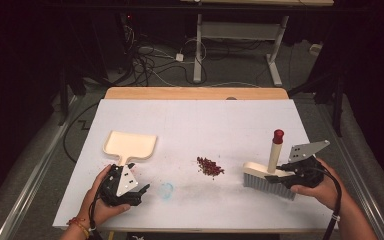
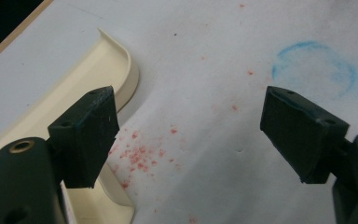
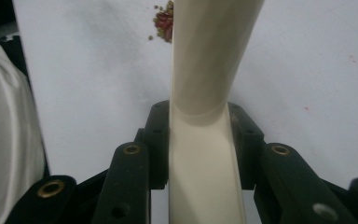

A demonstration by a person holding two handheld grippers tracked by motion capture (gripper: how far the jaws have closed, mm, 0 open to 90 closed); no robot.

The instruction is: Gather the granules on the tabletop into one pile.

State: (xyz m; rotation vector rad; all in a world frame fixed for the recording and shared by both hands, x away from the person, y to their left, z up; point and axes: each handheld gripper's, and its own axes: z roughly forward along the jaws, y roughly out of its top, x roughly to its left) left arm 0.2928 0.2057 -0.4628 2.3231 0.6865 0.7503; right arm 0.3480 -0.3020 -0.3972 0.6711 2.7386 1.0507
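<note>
The work in hand is sweeping a small pile (image 1: pixel 210 166) of red and dark crumbs into a dustpan (image 1: pixel 130 144), and judged from how things lie it has hardly begun: the pile sits whole on the white table (image 1: pixel 230 125), about midway between pan and brush, with no bristle touching it. Taking the pile as landmark, the brush (image 1: pixel 270 181) stands to its right, near but apart, bristles down on the table and its cream handle with the red cap rising upright. The right gripper (image 1: pixel 276 175) is clamped on that handle low down; in the right gripper view the 2 jaws press the cream shaft (image 3: pixel 205 140) from both sides, and the pile (image 3: pixel 164 21) lies ahead, beyond the shaft. The pan lies well to the left of the pile, flat on the table, its short handle pointing toward the person. It is the 1 container here and looks empty: no crumbs show on its cream floor in the high view. The left gripper (image 1: pixel 142 190) rests by the pan's handle with its jaws spread wide and nothing between them; in the left gripper view 1 jaw hangs over the pan's rim (image 2: pixel 121 70), so the pan is not yet held. Faint red specks (image 2: pixel 140 156) dust the table there, and a pale blue ring (image 1: pixel 166 190) marks it just left of the pile. Left to do: grip the pan, bring it up to the pile, sweep the crumbs in.
</note>
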